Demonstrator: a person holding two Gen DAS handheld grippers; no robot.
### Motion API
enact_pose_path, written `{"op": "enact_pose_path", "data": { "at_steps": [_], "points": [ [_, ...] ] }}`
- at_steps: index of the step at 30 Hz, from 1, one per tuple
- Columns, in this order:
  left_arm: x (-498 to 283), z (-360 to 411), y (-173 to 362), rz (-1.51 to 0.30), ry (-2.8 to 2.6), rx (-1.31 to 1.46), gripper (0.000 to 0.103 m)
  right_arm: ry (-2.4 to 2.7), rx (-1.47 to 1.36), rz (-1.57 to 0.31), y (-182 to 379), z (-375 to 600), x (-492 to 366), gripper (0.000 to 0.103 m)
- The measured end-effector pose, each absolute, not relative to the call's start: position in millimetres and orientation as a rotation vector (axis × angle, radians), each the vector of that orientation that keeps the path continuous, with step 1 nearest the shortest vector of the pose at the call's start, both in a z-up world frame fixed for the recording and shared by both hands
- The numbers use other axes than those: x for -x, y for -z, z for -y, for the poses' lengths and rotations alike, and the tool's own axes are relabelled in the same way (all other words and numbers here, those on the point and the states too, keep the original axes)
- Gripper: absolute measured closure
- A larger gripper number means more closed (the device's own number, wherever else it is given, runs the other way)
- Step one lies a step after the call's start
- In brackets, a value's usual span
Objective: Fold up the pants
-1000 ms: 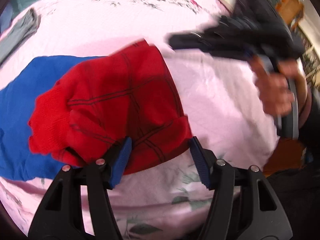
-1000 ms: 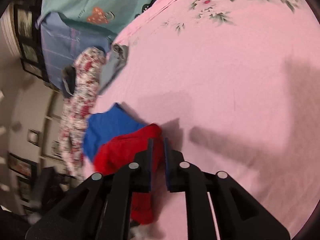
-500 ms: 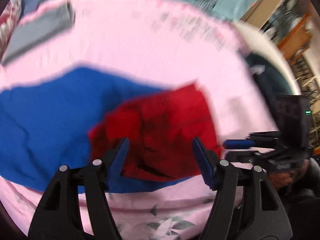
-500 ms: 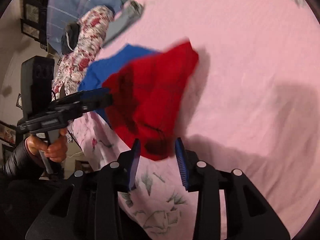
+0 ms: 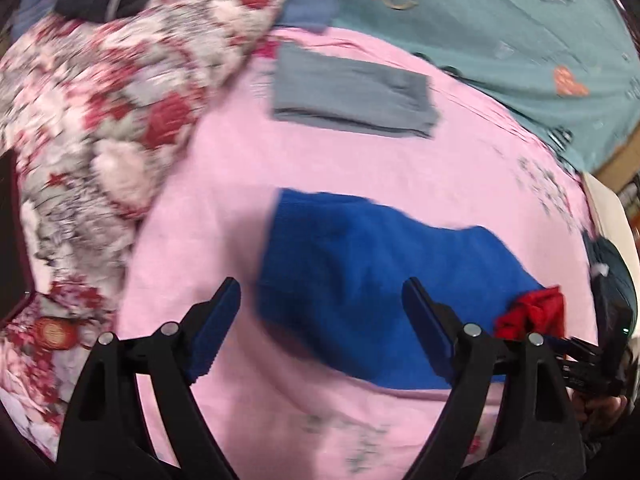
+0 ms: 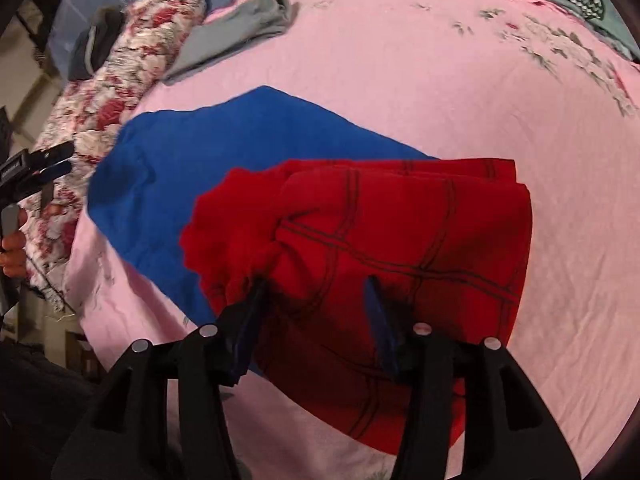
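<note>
Risk: red pants (image 6: pixel 400 240) bunch unevenly over the blue part (image 6: pixel 208 160); right gripper (image 6: pixel 316 304) and left gripper (image 5: pixel 320 312) both gape, gripping nothing.

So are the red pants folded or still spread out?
Folded. The red pants lie in stacked layers with a doubled edge at the top, forming a compact block on the blue cloth.

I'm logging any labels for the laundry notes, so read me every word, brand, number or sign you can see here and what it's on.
No text can be read in either view.
Left gripper: small pale lettering on its black body, too blurred to read.
Teal blanket: orange heart prints only, no words.
Red pants: dark grid lines, no visible tag.
Folded grey garment: no label showing.
</note>
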State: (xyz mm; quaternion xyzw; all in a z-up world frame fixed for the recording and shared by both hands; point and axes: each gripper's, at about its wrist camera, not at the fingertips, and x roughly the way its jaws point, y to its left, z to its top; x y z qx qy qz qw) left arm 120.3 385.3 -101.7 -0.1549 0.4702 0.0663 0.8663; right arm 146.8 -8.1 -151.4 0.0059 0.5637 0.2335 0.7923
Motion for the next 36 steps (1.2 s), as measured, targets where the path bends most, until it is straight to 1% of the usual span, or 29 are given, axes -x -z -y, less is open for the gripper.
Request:
{"op": "enact_pose_path", "data": {
  "at_steps": [1, 2, 4, 7, 9, 12, 16, 20, 25, 26, 28, 29, 31, 36],
  "points": [
    [-121, -401, 103, -0.992, -0.163, 0.329, 0.017, -0.459, -0.009, -1.231, 146, 6, -147, 0.051],
    [-120, -414, 106, -1.002, -0.188, 0.329, 0.014, -0.386, -0.008, -1.254, 138, 5, -148, 0.051],
    [-124, -435, 111, -1.020, -0.210, 0.323, 0.012, -0.310, -0.024, -1.231, 123, -2, -143, 0.050],
    [-137, -451, 118, -1.038, -0.183, 0.337, 0.012, -0.289, 0.004, -1.096, 94, -40, -135, 0.043],
    [-147, -455, 121, -1.052, -0.155, 0.337, 0.012, -0.343, 0.087, -0.998, 79, -80, -127, 0.043],
    [-152, -462, 123, -1.050, -0.140, 0.316, 0.012, -0.488, 0.225, -0.923, 71, -153, -116, 0.043],
    [-159, -464, 123, -1.058, -0.148, 0.282, 0.012, -0.673, 0.356, -0.902, 85, -237, -102, 0.043],
    [-162, -472, 125, -1.058, -0.177, 0.266, 0.012, -0.698, 0.405, -0.934, 108, -284, -111, 0.043],
    [-158, -490, 129, -1.055, -0.189, 0.319, 0.012, -0.647, 0.353, -0.988, 128, -307, -126, 0.042],
    [-156, -495, 131, -1.056, -0.190, 0.328, 0.012, -0.635, 0.338, -1.003, 134, -312, -130, 0.041],
    [-153, -499, 131, -1.051, -0.170, 0.330, 0.012, -0.615, 0.292, -1.040, 143, -313, -138, 0.034],
    [-153, -499, 131, -1.052, -0.162, 0.329, 0.012, -0.602, 0.262, -1.069, 150, -315, -144, 0.034],
    [-152, -497, 130, -1.054, -0.155, 0.326, 0.012, -0.595, 0.217, -1.104, 157, -318, -150, 0.029],
    [-147, -502, 129, -1.042, -0.149, 0.363, 0.012, -0.599, 0.249, -1.087, 149, -324, -138, 0.029]
  ]
}}
